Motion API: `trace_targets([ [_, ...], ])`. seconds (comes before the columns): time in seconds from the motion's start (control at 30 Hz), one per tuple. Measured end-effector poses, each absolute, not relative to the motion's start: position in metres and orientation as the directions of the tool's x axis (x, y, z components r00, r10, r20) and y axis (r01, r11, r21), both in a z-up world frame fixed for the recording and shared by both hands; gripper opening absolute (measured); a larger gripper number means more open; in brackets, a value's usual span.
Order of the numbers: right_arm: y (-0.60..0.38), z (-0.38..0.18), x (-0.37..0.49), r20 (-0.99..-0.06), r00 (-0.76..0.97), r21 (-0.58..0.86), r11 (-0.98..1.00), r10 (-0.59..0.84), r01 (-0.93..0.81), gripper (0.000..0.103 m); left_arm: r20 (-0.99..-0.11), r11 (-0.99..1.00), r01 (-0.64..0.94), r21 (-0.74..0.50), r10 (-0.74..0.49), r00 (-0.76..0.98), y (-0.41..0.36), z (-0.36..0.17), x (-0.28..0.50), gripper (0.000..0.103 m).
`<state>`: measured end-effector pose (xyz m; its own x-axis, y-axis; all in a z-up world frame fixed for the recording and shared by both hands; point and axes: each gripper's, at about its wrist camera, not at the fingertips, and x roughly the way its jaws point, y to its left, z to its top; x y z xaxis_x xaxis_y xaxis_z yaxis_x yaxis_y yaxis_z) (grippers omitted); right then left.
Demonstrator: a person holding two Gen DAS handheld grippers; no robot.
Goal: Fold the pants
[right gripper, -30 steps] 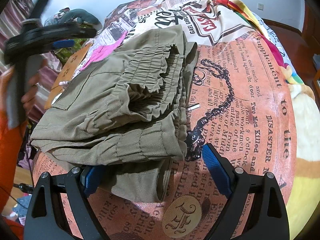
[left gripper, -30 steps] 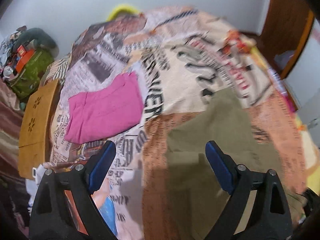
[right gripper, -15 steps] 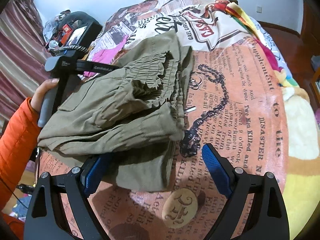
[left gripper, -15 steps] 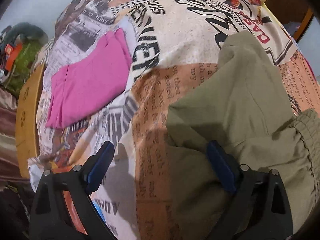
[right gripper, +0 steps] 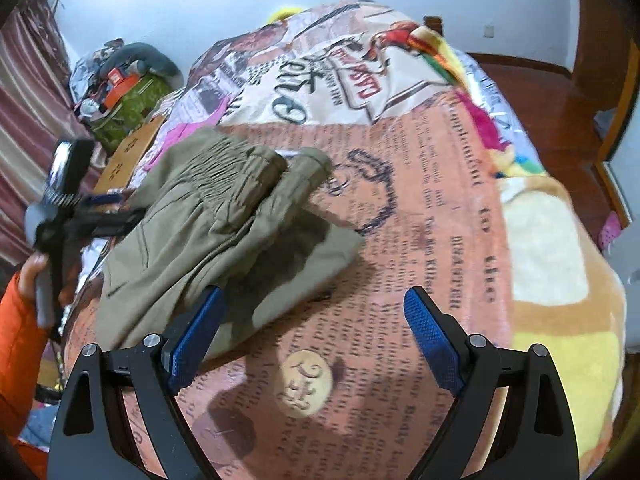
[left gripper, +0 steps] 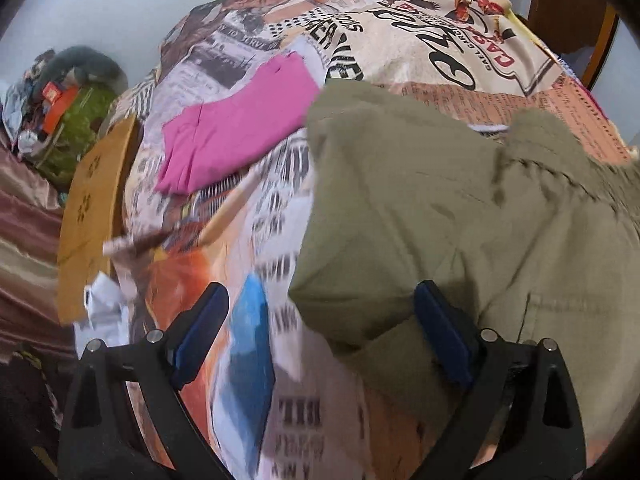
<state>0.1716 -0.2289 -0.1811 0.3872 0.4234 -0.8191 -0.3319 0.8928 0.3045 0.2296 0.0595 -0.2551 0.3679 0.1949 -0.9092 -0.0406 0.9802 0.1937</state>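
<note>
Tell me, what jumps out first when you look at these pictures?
The big olive pants lie bunched in the middle of the bed, on a loud newspaper-print blanket. Beyond them, toward the wall, a bright pink cloth lies flat. Both the left gripper and right gripper show wide-open blue fingers at the pants' near edge.

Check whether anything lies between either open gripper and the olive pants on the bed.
Nothing visible does. The left gripper is open at the edge of the olive pants, and the right gripper is open at their near edge. The pink garment lies off to the side.
</note>
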Motion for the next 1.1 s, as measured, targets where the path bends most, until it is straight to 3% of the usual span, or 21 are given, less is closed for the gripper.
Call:
trace_targets([
  [0.3, -0.228, -0.147, 0.166, -0.754, 0.479, 0.303, 0.885, 0.450, -0.354, 0.090, -0.924, 0.995, -0.065, 0.079, 0.097, 0.370, 0.059, -0.248, 0.180, 0.095],
  [0.5, -0.204, -0.159, 0.165, -0.747, 0.434, 0.341, 0.851, 0.504, -0.400, 0.089, -0.902, 0.995, -0.023, 0.095, 0.096, 0.422, 0.050, -0.236, 0.171, 0.095],
  [0.57, -0.196, -0.170, 0.167, -0.762, 0.401, 0.348, 0.843, 0.509, -0.410, 0.083, -0.892, 0.996, -0.047, 0.079, 0.092, 0.442, 0.059, -0.231, 0.169, 0.095],
  [0.63, -0.188, -0.182, 0.170, -0.787, 0.368, 0.338, 0.845, 0.495, -0.414, 0.069, -0.891, 0.996, -0.074, 0.052, 0.079, 0.448, 0.069, -0.229, 0.167, 0.095],
  [0.73, -0.185, -0.198, 0.170, -0.805, 0.326, 0.346, 0.840, 0.495, -0.419, 0.062, -0.902, 0.991, -0.118, 0.058, 0.103, 0.420, 0.086, -0.239, 0.166, 0.095],
  [1.1, -0.190, -0.192, 0.162, -0.786, 0.358, 0.344, 0.838, 0.504, -0.424, 0.057, -0.907, 0.975, -0.208, 0.081, 0.159, 0.391, 0.118, -0.249, 0.140, 0.095],
])
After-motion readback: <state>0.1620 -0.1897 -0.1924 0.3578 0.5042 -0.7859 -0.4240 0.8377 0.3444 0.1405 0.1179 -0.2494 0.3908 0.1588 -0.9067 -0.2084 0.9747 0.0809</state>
